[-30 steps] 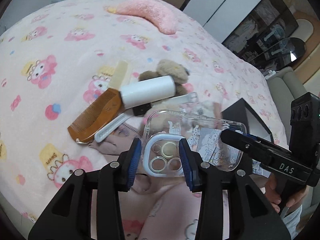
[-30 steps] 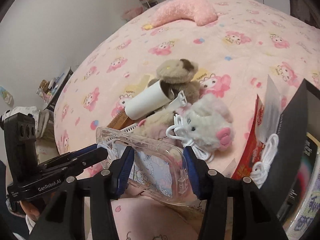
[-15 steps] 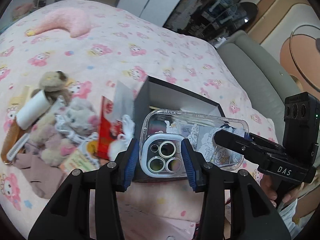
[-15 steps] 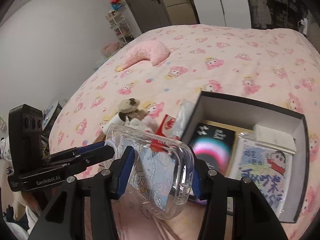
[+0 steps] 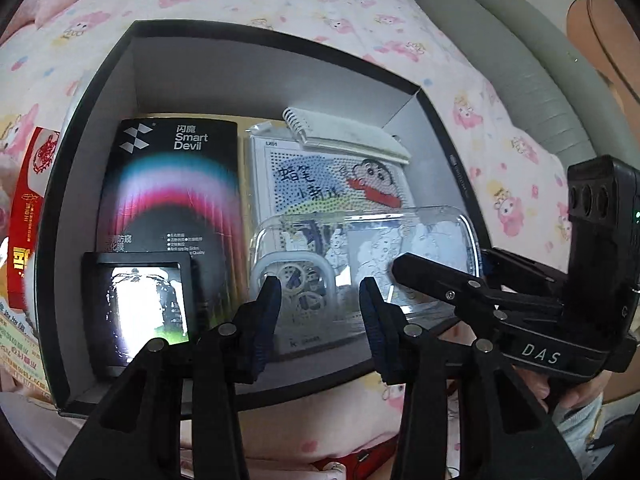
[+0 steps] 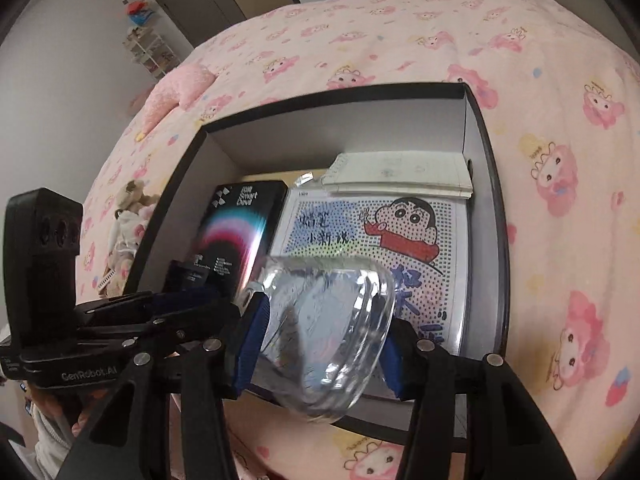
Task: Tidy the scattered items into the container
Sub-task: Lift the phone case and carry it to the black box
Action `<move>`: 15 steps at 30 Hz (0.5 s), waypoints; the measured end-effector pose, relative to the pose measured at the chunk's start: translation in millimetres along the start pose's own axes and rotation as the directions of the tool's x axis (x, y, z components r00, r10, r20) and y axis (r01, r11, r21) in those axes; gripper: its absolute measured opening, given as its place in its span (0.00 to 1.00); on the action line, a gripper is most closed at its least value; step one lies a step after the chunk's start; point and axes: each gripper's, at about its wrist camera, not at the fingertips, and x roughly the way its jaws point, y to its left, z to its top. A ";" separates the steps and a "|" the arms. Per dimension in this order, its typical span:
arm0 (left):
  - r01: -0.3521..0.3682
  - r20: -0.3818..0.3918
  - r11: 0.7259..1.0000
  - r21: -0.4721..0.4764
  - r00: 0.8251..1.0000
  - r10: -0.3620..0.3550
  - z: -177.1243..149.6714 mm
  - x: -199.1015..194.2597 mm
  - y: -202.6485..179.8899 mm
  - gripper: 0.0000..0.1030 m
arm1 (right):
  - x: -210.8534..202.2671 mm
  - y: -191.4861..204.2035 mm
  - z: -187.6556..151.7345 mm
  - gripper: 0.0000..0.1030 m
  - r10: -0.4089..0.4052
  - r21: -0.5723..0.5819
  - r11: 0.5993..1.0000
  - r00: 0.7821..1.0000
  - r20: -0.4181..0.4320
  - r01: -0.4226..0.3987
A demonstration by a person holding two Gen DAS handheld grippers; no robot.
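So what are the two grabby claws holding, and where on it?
A clear phone case. The closing left gripper pinches its camera end, and the right gripper clamps the other end across its width.

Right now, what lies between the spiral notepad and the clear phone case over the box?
In the left wrist view, only the cartoon bead board lies between the spiral notepad and the clear phone case.

Soft, even indoor light; strong fisheye bending with dark corners. Motion blur smears the box [image 5: 256, 60] contents, and glare whitens a small screen [image 5: 144, 304].
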 end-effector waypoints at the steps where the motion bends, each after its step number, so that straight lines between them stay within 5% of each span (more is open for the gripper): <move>1: -0.013 -0.003 1.000 -0.005 1.000 0.013 0.4 1.8 1.8 0.39 | 4.9 -0.3 -1.0 0.45 -0.033 -0.007 0.999 0.999 -0.017 0.033; 6: -0.012 0.027 0.999 -0.053 1.000 0.013 13.1 -7.1 16.3 0.39 | -1.2 -7.8 2.3 0.41 -0.030 0.008 1.000 0.999 0.016 0.030; 15: -0.094 -0.020 0.995 -0.023 0.995 0.093 51.3 19.1 15.3 0.38 | -23.4 -20.0 8.8 0.41 -0.148 0.032 0.989 0.979 0.141 0.145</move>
